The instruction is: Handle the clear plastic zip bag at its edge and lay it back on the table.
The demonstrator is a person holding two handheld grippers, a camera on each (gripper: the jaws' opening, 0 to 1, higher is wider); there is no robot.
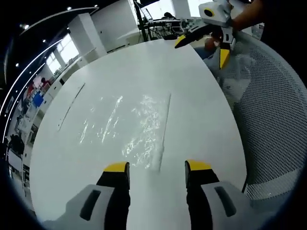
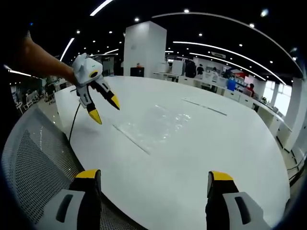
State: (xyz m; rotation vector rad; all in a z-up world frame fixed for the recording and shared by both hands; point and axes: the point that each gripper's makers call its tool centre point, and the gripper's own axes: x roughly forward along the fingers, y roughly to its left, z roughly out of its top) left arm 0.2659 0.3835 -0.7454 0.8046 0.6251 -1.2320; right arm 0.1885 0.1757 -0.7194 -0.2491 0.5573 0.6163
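A large white table (image 1: pixel 201 124) with a rounded edge is set in an open-plan room. A grey mesh chair back (image 2: pixel 33 158) is seen beside its rim. A broad white pillar (image 2: pixel 145 48) is placed beyond the table, under a dark ceiling lined with long curved light strips (image 2: pixel 225 48) and spotlights. Bright windows (image 1: pixel 62 52) and rows of desks (image 2: pixel 230 93) are seen along the far side.

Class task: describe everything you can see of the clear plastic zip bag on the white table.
The clear zip bag lies flat on the white table, thin, see-through and crinkled, catching glints of light. One straight edge strip, seemingly the zip, faces the mesh chair side. It looks empty. Nothing but the table touches it: the left gripper hovers open near its closest end, and the right gripper, also open, stays back from it.
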